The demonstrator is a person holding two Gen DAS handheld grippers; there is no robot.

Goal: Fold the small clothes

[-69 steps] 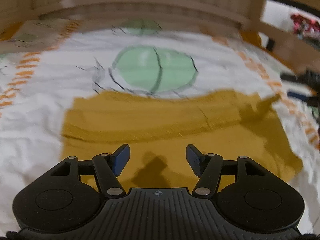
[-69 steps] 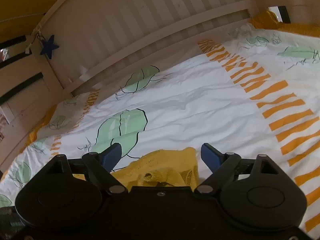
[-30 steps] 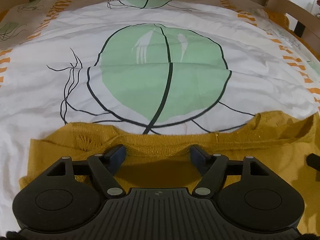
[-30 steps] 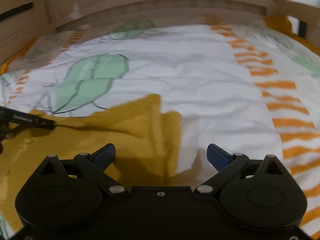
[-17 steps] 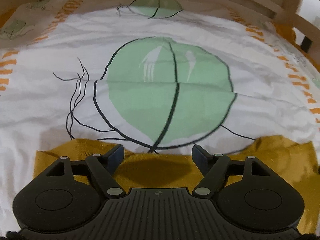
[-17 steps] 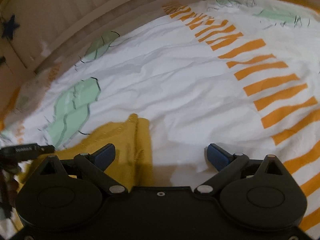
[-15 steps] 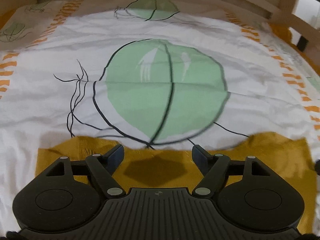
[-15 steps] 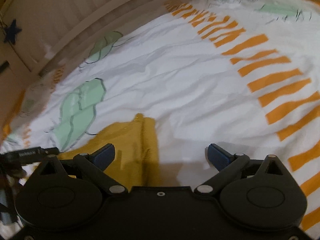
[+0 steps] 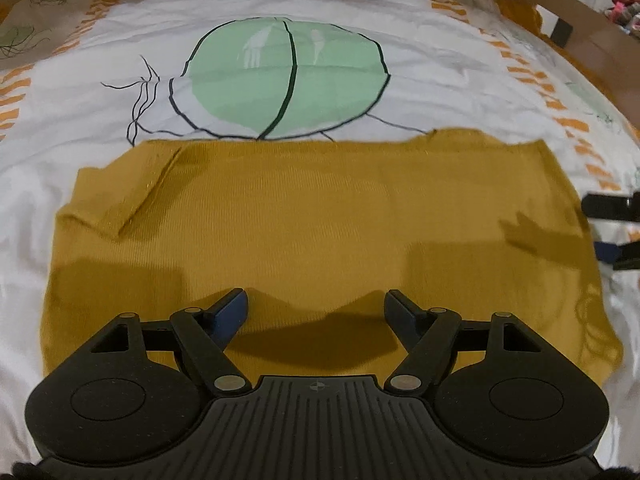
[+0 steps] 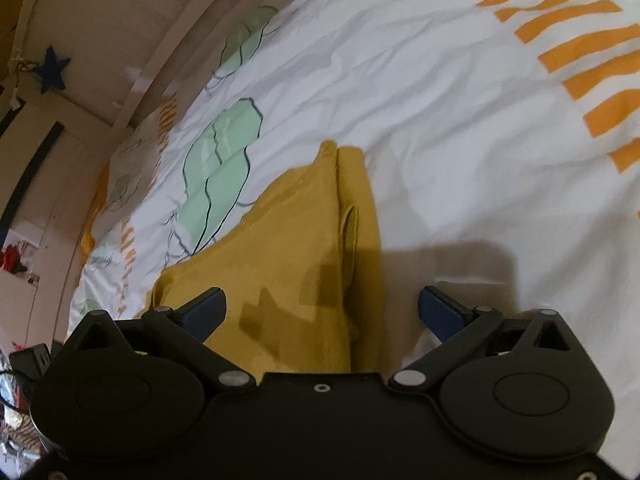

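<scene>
A: Where's the mustard garment?
B: Flat on the bed sheet, long axis running left to right, far edge touching the green leaf print.
A: The grippers?
B: Left gripper spread wide over its near part, right gripper released over its right edge, holding nothing.
A: Changed?
B: More cloth shows than half a second ago; the left view has pulled back

Open bedsheet lies beyond the garment; wooden bed rails block the far edges.
</scene>
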